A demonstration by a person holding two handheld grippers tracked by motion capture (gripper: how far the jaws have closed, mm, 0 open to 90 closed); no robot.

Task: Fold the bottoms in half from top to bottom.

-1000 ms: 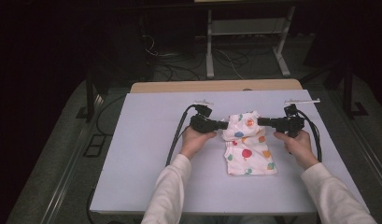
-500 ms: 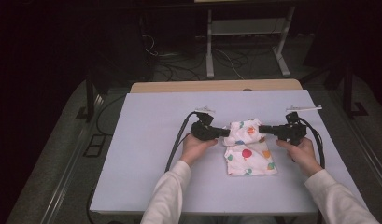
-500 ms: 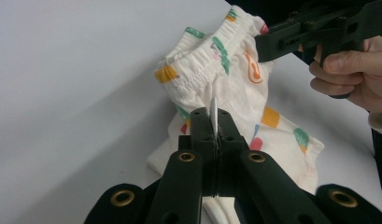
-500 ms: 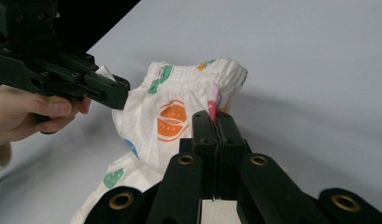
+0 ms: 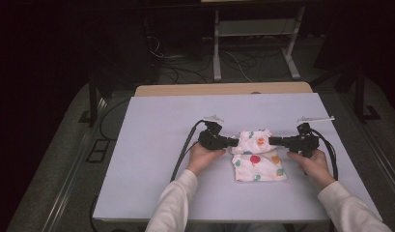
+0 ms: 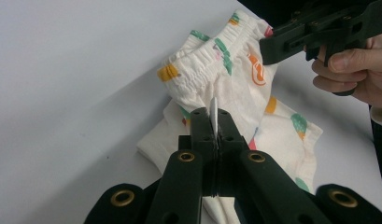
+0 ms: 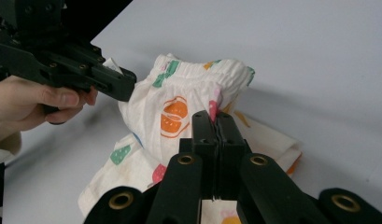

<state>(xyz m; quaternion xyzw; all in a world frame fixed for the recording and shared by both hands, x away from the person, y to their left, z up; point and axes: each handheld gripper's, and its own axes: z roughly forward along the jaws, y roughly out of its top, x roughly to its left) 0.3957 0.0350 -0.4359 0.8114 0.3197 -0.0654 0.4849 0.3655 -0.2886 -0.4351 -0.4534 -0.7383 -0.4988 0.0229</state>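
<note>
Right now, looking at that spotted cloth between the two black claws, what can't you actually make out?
- Patterned garment, high view: too small to read the prints or count its folds.
- Left gripper, left gripper view: the shut jaws hide how much cloth they pinch.
- Right gripper, right gripper view: its jaws cover the garment's near edge.
- Table, high view: the sleeves cover its near edge.

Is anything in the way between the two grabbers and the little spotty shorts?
No. Both already pinch the shorts: the left gripper and the right gripper are shut on the waistband end, one at each side, nothing between.
</note>
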